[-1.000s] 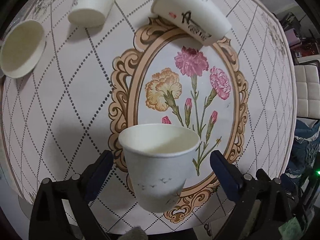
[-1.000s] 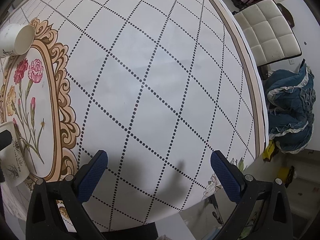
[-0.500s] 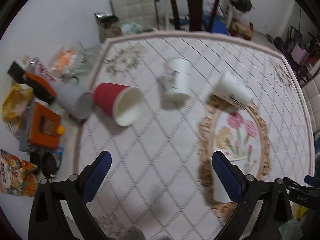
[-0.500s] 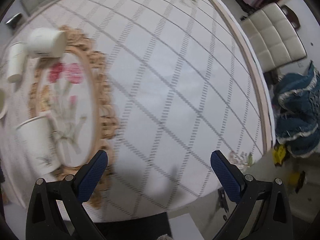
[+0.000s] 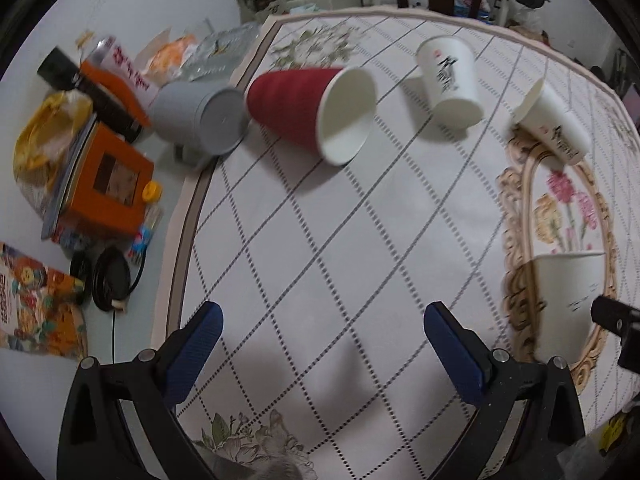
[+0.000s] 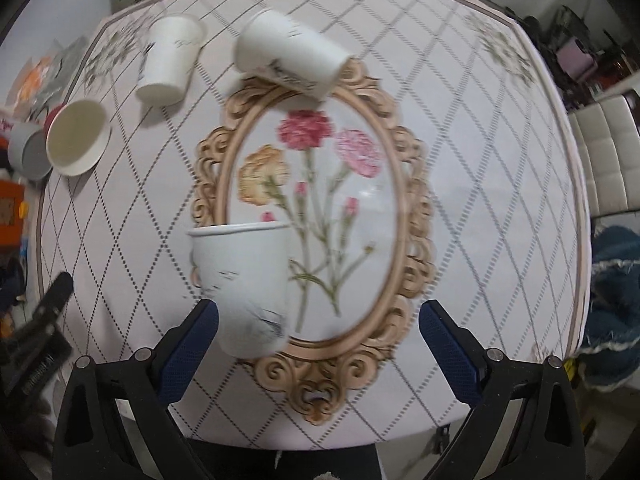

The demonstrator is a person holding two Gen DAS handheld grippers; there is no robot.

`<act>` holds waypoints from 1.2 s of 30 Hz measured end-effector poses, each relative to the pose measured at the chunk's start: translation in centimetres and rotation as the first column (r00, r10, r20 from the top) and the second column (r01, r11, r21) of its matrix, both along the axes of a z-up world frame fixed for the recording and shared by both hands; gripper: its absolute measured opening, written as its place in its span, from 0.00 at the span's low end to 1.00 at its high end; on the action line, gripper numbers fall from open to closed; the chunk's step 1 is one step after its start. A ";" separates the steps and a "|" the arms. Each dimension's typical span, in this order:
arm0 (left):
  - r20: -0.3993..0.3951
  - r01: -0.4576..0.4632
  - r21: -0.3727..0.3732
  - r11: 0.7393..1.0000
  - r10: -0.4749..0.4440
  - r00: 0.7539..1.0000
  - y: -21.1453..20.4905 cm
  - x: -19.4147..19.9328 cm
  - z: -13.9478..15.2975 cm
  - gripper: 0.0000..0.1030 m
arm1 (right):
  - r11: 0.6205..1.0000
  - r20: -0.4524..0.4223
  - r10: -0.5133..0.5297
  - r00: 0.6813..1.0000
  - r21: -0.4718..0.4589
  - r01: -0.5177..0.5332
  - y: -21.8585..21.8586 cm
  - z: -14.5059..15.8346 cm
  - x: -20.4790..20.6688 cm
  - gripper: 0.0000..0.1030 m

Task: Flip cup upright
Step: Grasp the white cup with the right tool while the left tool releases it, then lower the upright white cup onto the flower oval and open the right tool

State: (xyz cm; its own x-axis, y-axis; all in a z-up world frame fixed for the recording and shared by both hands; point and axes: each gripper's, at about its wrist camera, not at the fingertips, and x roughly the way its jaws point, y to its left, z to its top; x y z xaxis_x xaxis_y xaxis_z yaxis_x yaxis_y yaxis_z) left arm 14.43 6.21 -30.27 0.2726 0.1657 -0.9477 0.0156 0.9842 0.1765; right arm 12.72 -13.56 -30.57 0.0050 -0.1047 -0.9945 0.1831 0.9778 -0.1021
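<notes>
Bare bench (image 5: 320, 280) fills frame centre; red cup (image 5: 312, 108) and two white cups (image 5: 450, 80) crowd the top.

An upright white cup (image 6: 244, 288) stands before the wide-spread right gripper (image 6: 318, 344).

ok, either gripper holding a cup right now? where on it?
Nothing held. Left gripper and right gripper are both open and empty; the upright white cup stands free on the table.
</notes>
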 end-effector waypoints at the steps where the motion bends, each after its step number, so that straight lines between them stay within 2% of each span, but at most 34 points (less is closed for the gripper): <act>1: -0.011 -0.010 0.004 1.000 0.010 1.000 0.4 -0.1 -0.4 1.00 | 1.000 -0.006 0.006 1.000 0.003 -0.006 0.4 -0.3 0.2 0.95; 9: -0.050 -0.033 0.020 0.999 0.034 0.998 0.9 -0.5 -1.5 1.00 | 0.999 -0.048 0.028 0.998 0.017 -0.027 1.6 -2.5 1.1 0.85; 12: -0.054 -0.023 0.020 1.000 0.024 0.998 0.6 -0.5 -1.6 1.00 | 0.999 -0.067 0.023 0.997 0.024 -0.021 1.7 -3.5 1.3 0.77; 15: -0.061 -0.011 0.018 1.000 0.012 0.998 0.3 -0.5 -1.6 1.00 | 0.999 -0.090 0.013 0.996 0.038 -0.009 1.5 -4.4 1.2 0.63; 25: -0.098 -0.006 -0.008 1.000 0.005 0.995 -0.3 -0.4 -1.7 1.00 | 0.997 -0.064 -0.030 0.997 0.070 0.035 1.0 -4.3 1.0 0.62; 31: -0.121 -0.025 -0.066 0.998 0.017 0.992 -0.5 0.4 -1.5 1.00 | 0.991 0.014 -0.071 0.997 0.117 0.069 -0.8 -2.3 0.3 0.62; 36: -0.132 -0.031 -0.071 0.997 0.022 0.991 -0.8 1.4 -1.8 1.00 | 0.990 0.162 -0.093 0.983 0.124 0.073 -1.8 0.3 0.1 0.62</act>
